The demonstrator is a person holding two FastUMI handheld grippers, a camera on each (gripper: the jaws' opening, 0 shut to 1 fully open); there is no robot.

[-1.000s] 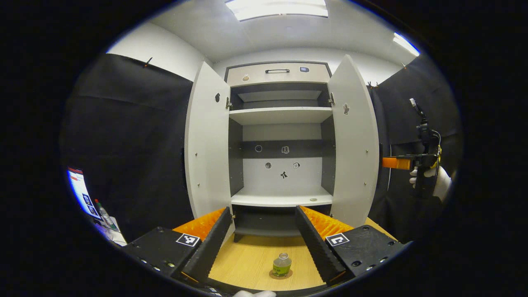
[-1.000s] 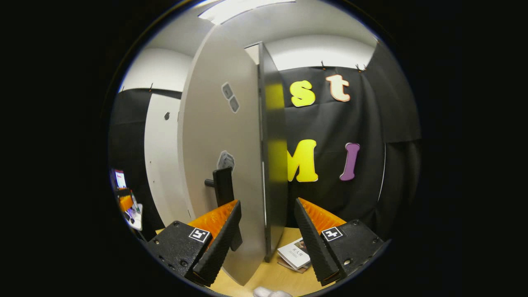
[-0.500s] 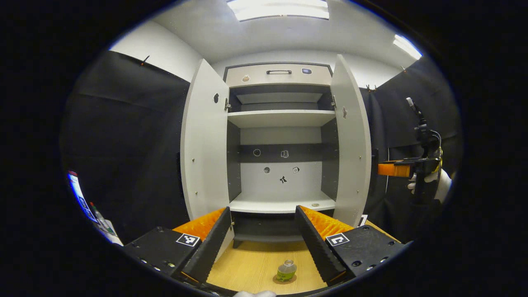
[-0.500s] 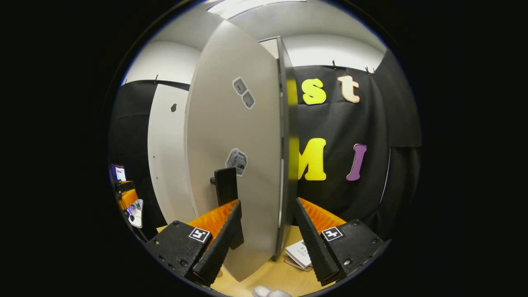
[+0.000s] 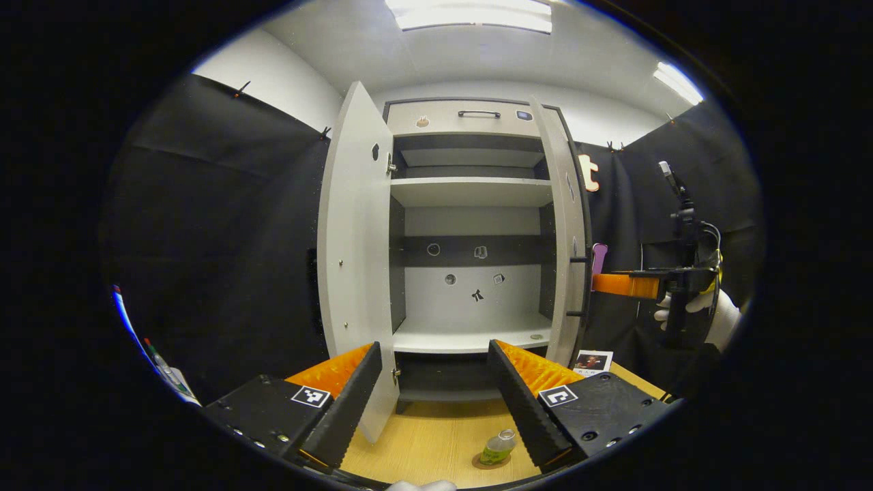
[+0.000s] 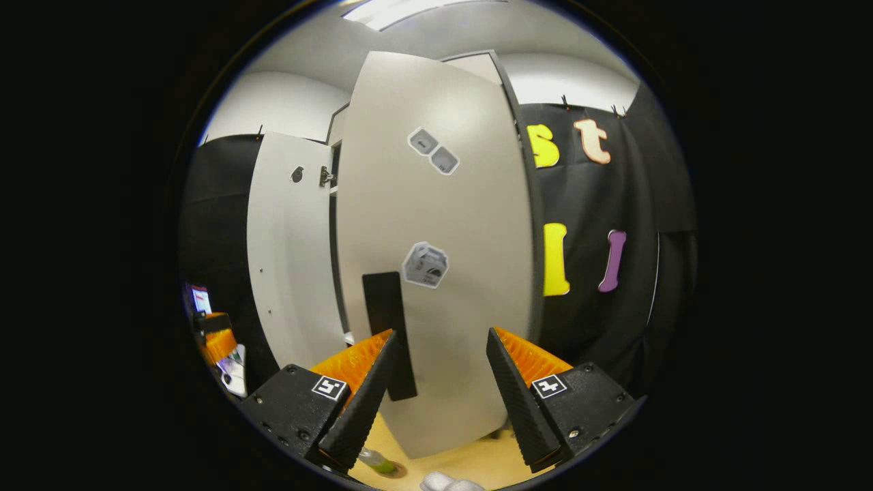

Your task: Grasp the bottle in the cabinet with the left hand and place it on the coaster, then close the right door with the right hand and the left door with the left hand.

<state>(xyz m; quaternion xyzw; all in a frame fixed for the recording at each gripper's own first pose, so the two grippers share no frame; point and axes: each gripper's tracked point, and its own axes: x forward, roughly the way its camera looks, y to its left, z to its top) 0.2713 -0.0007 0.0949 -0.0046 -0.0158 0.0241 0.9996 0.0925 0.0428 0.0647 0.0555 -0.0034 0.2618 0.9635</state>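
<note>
The bottle (image 5: 498,447) is standing on the round coaster (image 5: 490,462) on the wooden table (image 5: 423,443) in front of the cabinet (image 5: 470,232), lying between the spread fingers of the left gripper (image 5: 436,402), which is hovering with nothing in it. The right door (image 6: 436,252) is standing partly swung in, its outer face with the dark handle (image 6: 390,334) facing the right gripper (image 6: 436,395), whose fingers are standing apart and gripping nothing, while the left door (image 5: 354,252) is hanging wide open; I cannot tell whether the right gripper is touching the door
</note>
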